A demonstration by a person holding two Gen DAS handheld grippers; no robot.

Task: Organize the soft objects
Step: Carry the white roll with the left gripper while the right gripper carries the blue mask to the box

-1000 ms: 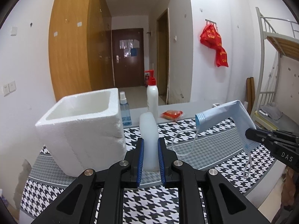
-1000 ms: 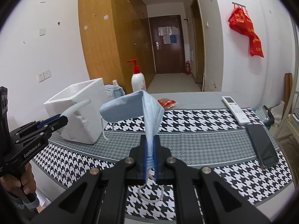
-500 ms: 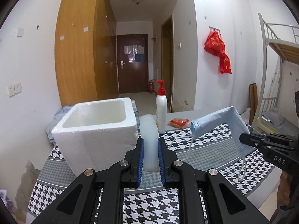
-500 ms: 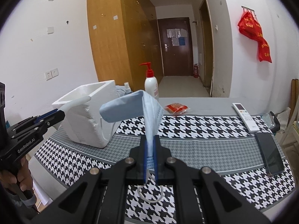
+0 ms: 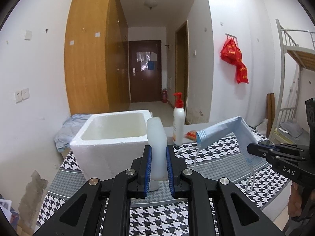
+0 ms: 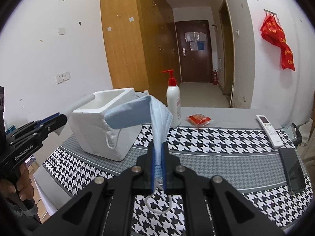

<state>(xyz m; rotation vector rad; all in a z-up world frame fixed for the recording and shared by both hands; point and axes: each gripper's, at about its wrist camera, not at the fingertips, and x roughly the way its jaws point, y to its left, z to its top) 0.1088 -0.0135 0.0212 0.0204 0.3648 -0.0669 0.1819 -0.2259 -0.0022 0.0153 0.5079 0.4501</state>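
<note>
The worktop [image 6: 226,157], under a black-and-white houndstooth cloth, carries a white foam box [image 5: 110,137] with its top open. A red-capped pump bottle [image 6: 174,106] stands beyond the box, near a red snack packet [image 6: 198,119]; a remote control [image 6: 268,129] and a dark phone [image 6: 293,174] lie toward the right edge.

The left gripper [image 5: 158,169] has its jaws closed on a translucent white soft slab [image 5: 156,137], held upright just in front of the box. The right gripper [image 6: 158,169] pinches a blue face mask [image 6: 141,114] by its edge, lifted above the cloth, ear loop [image 6: 158,204] dangling.
</note>
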